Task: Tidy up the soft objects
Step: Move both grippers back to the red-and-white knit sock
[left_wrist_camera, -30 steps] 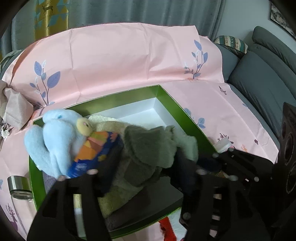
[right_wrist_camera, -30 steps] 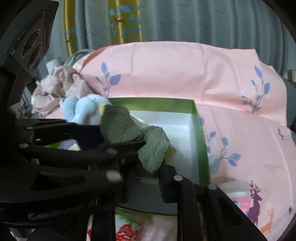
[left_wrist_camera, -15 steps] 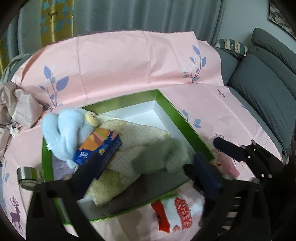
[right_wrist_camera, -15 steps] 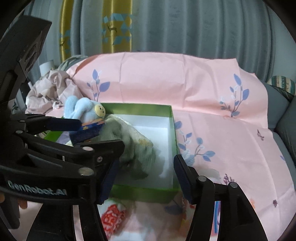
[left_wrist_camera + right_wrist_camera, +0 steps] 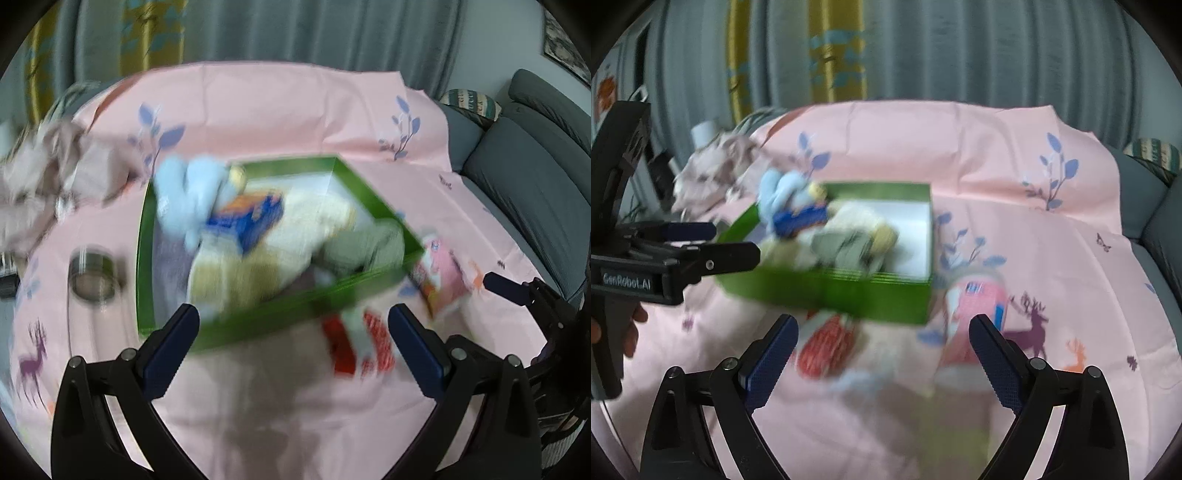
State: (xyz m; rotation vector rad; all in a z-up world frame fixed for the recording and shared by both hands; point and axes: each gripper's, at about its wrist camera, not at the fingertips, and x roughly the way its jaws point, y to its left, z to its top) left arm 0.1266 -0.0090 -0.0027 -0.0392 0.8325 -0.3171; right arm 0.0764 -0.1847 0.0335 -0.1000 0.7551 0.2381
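While both views are smeared by motion blur, the left gripper [image 5: 293, 325] plainly hangs with its blue-padded fingers spread wide and nothing between them, above the pink leaf-and-deer printed cloth [image 5: 280, 110] that covers the table. Just beyond its fingertips sits the shallow green cardboard box with a white inside [image 5: 258, 321], set near the middle of the cloth. Packed in the box are a pale blue plush toy [image 5: 188, 192] at the far left corner, a blue-and-orange tissue packet [image 5: 251, 218] touching it, a cream fluffy towel [image 5: 258, 258] under both, and a grey-green soft cloth [image 5: 365, 247] at the near right corner.

Outside the box, beside its near wall, a red-and-white knitted item [image 5: 358, 343] lies on the cloth between the left fingers' span, and a pink packet [image 5: 443, 273] lies just beside the box's right corner. A steel-lidded jar [image 5: 92, 273] stands near the left edge, and a crumpled beige fabric [image 5: 55, 177] is heaped at the far left.

The right gripper [image 5: 882, 343] is likewise spread and empty, held in front of the box's near wall [image 5: 827, 295], with the red knitted item [image 5: 827, 347] between its fingers and the pink packet [image 5: 975, 314] near its right finger.
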